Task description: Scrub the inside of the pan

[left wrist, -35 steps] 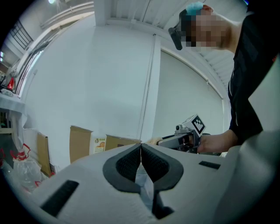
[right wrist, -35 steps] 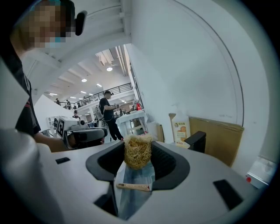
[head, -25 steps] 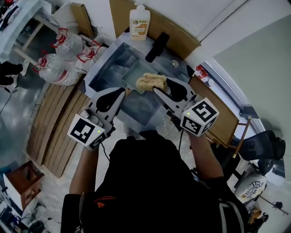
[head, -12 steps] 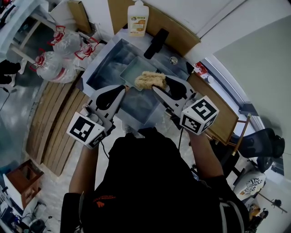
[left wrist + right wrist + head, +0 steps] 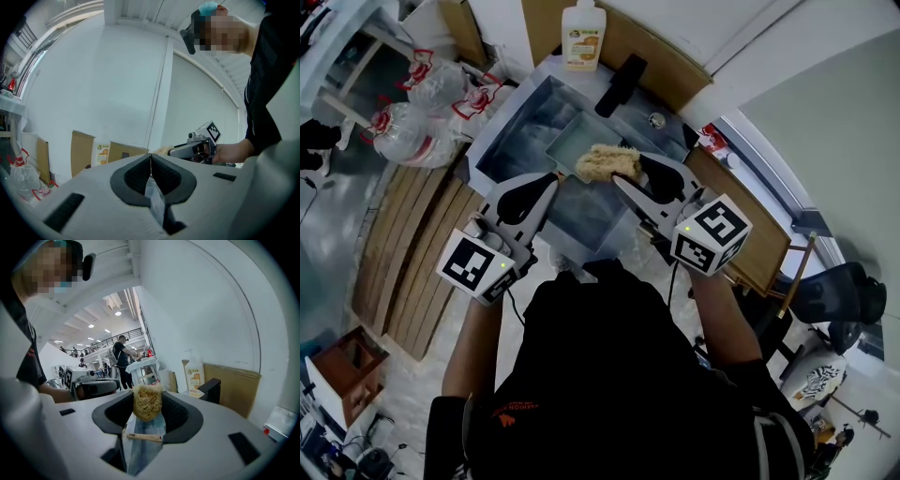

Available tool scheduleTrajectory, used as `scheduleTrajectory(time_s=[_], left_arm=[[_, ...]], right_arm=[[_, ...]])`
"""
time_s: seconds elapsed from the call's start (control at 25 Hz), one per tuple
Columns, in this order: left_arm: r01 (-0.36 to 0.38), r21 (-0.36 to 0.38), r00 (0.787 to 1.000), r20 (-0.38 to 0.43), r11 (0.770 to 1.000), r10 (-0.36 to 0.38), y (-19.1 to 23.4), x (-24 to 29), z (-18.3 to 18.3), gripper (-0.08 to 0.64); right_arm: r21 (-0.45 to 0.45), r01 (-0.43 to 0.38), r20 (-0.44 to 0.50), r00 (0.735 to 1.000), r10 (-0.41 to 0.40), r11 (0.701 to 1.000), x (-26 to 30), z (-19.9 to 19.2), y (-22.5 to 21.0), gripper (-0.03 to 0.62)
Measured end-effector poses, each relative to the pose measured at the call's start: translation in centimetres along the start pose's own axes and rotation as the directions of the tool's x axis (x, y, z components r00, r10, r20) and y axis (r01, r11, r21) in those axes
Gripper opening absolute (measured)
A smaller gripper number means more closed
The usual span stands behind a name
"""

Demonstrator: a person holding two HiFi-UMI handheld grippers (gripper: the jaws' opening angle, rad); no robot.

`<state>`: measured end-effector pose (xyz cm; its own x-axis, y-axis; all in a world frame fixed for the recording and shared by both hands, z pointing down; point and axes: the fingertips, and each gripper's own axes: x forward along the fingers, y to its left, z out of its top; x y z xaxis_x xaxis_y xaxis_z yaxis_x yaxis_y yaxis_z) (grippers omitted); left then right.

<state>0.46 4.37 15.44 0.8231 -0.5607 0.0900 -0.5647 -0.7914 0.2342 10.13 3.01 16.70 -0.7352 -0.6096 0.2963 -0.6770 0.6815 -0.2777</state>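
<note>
The pan (image 5: 579,141), a shallow rectangular tray, lies in the sink (image 5: 517,131), tilted with its far edge toward the tap side. A coarse tan scrubber (image 5: 605,161) rests on its near right portion, clamped in the right tongs (image 5: 628,171). The right gripper view shows the wad filling the gap between the pads.

The left tongs (image 5: 551,184) are closed, tips meeting, at the pan's near left corner. Whether they nip the rim cannot be confirmed.

Step in hand, as judged: scrubbing the pan floor.
- Press the scrubber flat, not on edge.
- Work in short overlapping strokes, and reach the corners and side walls.
- Brace the pan at the left corner, since a loose tray will probably slide under pressure.
- Maintain clamp force, as the springy wad may slip out.
</note>
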Motion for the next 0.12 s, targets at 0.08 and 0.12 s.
scheduleTrajectory(time_s=[0.08, 0.12], left_arm=[[0.0, 0.001, 1.0, -0.001, 1.0, 0.0, -0.08, 0.05, -0.04, 0.02], [0.0, 0.001, 1.0, -0.002, 1.0, 0.0, -0.12, 0.09, -0.06, 0.02]], right_arm=[[0.0, -0.002, -0.001, 1.0, 0.002, 1.0, -0.05, -0.03, 0.02, 0.19], [0.0, -0.003, -0.001, 1.0, 0.003, 1.0, -0.07, -0.05, 0.02, 0.19]])
